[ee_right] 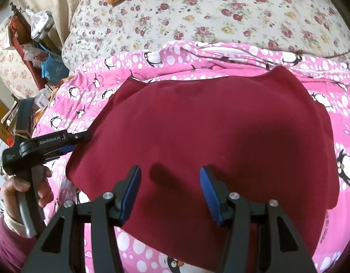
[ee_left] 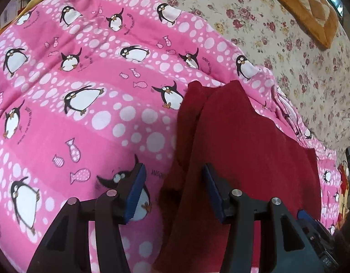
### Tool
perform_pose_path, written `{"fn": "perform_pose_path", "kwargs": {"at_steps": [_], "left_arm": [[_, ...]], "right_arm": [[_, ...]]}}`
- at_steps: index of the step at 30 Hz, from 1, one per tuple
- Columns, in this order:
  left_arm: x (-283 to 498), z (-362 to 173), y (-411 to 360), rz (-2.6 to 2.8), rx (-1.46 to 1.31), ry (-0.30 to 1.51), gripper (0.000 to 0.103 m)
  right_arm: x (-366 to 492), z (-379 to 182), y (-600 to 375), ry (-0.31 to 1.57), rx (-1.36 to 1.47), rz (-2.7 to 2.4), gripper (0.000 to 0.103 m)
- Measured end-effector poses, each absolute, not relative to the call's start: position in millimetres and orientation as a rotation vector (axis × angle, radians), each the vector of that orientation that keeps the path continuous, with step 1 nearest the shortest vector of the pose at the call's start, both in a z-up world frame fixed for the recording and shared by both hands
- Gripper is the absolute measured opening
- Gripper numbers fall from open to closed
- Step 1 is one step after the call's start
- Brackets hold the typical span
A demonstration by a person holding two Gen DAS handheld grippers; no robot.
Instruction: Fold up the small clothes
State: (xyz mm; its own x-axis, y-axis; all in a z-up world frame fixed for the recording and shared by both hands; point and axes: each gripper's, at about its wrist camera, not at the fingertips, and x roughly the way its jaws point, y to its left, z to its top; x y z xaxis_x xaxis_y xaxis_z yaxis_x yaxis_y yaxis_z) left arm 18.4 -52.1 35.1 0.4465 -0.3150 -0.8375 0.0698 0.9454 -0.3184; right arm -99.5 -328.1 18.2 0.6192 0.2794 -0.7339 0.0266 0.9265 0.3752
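Both tongs gape wide, gripping nothing: the left tongs [ee_left: 172, 193] at the maroon garment's [ee_right: 209, 132] left edge, the right tongs [ee_right: 170, 193] above its middle. It lies flat on the penguin blanket [ee_left: 84, 113], bed beneath. Seemingly between folds; next, pinch an edge.

Dark red garment [ee_right: 209, 132] lies spread flat on pink penguin blanket [ee_right: 343, 118]; left edge slightly raised.
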Motion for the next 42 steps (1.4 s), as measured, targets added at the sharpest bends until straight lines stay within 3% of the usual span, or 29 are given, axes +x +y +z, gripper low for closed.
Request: {"fn": "perform_pose_path", "kwargs": {"at_steps": [6, 10, 14, 18, 24, 25, 26, 27, 28, 29, 30, 36, 42], "left_arm": [[31, 29, -58, -0.255, -0.236, 1.088, 0.046], [34, 26, -61, -0.255, -0.219, 1.09, 0.05], [37, 24, -64, -0.263, -0.209, 1.091, 0.057], [40, 21, -68, -0.323, -0.215, 1.116, 0.074], [38, 20, -76, -0.357, -0.162, 1.127, 0.075], [38, 20, -76, -0.361, -0.164, 1.129, 0.074], [37, 21, -76, -0.365, -0.166, 1.128, 0.063], [35, 24, -77, -0.389, -0.174, 1.123, 0.037], [34, 26, -79, -0.442, -0.196, 1.127, 0.019], [32, 30, -81, -0.481, -0.219, 1.135, 0.006], [29, 35, -81, -0.468, -0.201, 1.12, 0.0], [19, 75, -72, -0.583, -0.377, 1.089, 0.0], [-8, 141, -124, -0.731, -0.302, 1.025, 0.0]], "right_arm": [[-89, 23, -330, 0.861, 0.372, 0.169, 0.056], [-70, 21, -326, 0.856, 0.4, 0.204, 0.037], [-48, 11, -323, 0.861, 0.453, 0.222, 0.035], [-40, 0, -323, 0.88, 0.463, 0.209, 0.032], [-42, 2, -336, 0.871, 0.486, 0.199, 0.032], [-41, -1, -339, 0.87, 0.505, 0.199, 0.032], [-40, -3, -342, 0.87, 0.529, 0.205, 0.032], [-39, -6, -344, 0.871, 0.542, 0.21, 0.032], [-37, -8, -345, 0.869, 0.549, 0.216, 0.032], [-37, -10, -344, 0.864, 0.544, 0.22, 0.032], [-35, -10, -343, 0.863, 0.536, 0.221, 0.032], [-35, -12, -342, 0.855, 0.526, 0.238, 0.032], [-37, -14, -344, 0.848, 0.55, 0.244, 0.032]]}}
